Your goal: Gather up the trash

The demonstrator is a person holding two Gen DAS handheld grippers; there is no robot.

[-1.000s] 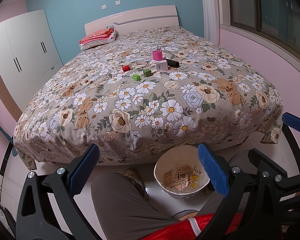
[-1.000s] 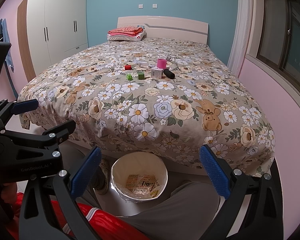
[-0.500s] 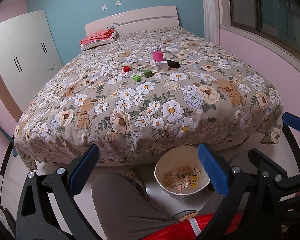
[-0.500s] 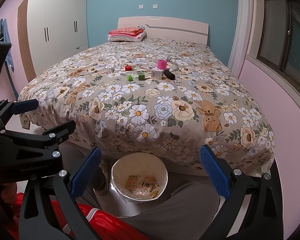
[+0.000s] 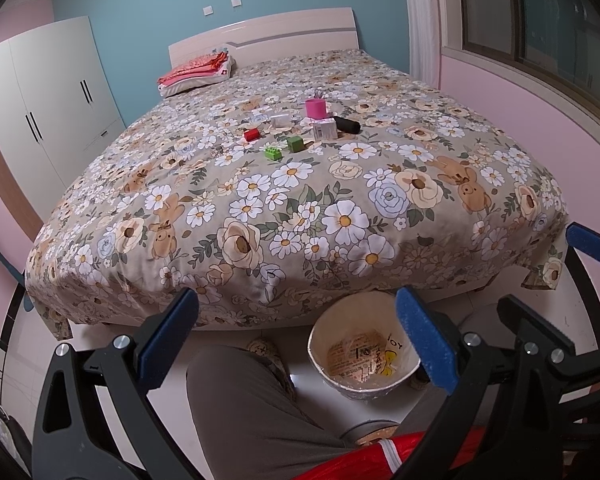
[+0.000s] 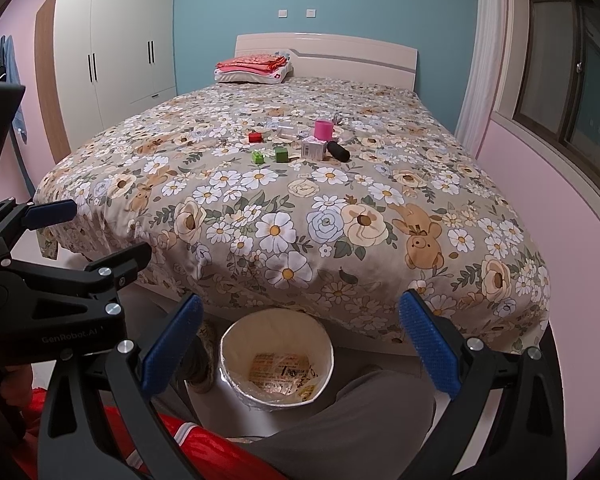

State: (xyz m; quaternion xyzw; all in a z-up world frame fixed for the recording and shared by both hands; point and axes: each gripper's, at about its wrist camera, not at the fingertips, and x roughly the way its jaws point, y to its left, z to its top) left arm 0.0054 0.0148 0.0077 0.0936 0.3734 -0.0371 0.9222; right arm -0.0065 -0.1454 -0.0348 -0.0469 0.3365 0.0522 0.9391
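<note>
A round cream waste bin (image 5: 362, 354) (image 6: 277, 356) stands on the floor at the bed's foot, with printed wrappers lying in it. Far up the flowered bedspread (image 5: 300, 184) (image 6: 292, 184) lies a cluster: pink cup (image 5: 315, 107) (image 6: 324, 129), white box (image 5: 325, 128) (image 6: 314, 147), black cylinder (image 5: 347, 125) (image 6: 338, 150), red block (image 5: 251, 134) (image 6: 255, 136), two green blocks (image 5: 295, 143) (image 6: 281, 154), and a clear box (image 6: 286, 131). My left gripper (image 5: 296, 334) and right gripper (image 6: 300, 340) both hang open and empty above the bin, well short of the cluster.
A person's grey-trousered knees (image 5: 236, 396) (image 6: 352, 416) and a red sleeve (image 6: 168, 436) flank the bin. A white wardrobe (image 6: 116, 52) stands left of the bed. A pink wall with a window (image 6: 568, 92) runs along the right. Folded red bedding (image 6: 256, 66) sits at the headboard.
Nothing has moved apart from a very slight drift of both views; both grippers stay open above the bin.
</note>
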